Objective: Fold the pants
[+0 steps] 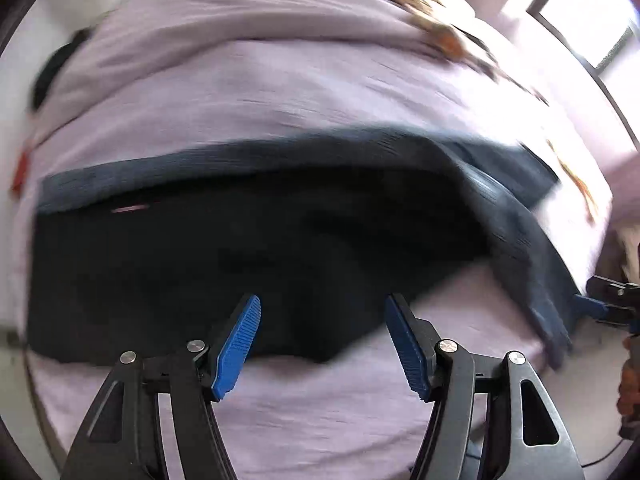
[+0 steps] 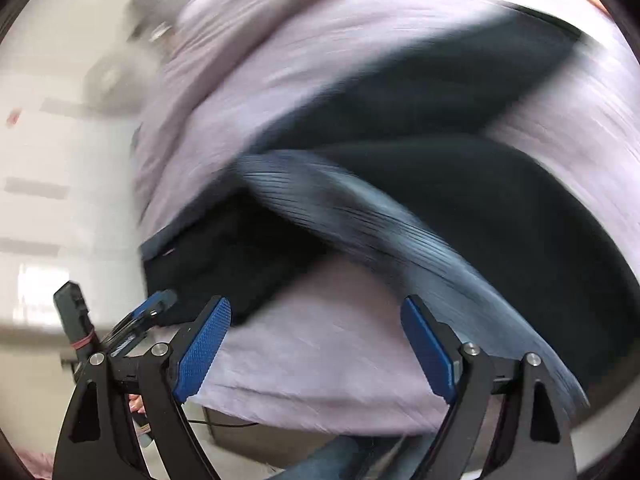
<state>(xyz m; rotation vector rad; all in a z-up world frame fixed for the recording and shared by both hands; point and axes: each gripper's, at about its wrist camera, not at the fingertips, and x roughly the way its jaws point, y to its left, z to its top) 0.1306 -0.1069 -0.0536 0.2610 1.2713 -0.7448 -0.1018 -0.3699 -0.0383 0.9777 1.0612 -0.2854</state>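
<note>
Dark navy pants [image 1: 248, 252] lie spread across a lilac bed sheet [image 1: 280, 92]; a ribbed waistband [image 1: 516, 220] runs down their right side. My left gripper [image 1: 322, 344] is open and empty, just above the pants' near edge. In the right wrist view the pants [image 2: 500, 208] lie partly folded, with the ribbed waistband [image 2: 400, 236] curving over them. My right gripper [image 2: 316, 354] is open and empty over bare sheet [image 2: 320, 360] beside the waistband. The right gripper also shows at the right edge of the left wrist view [image 1: 608, 304]. Both views are motion-blurred.
A patterned brown-orange item [image 1: 432, 16] lies at the bed's far right, near a bright window [image 1: 592, 16]. A dark object [image 1: 52, 68] sits at the bed's far left. The left gripper shows in the right wrist view [image 2: 132, 320]. The bed's front edge [image 2: 320, 420] is close below.
</note>
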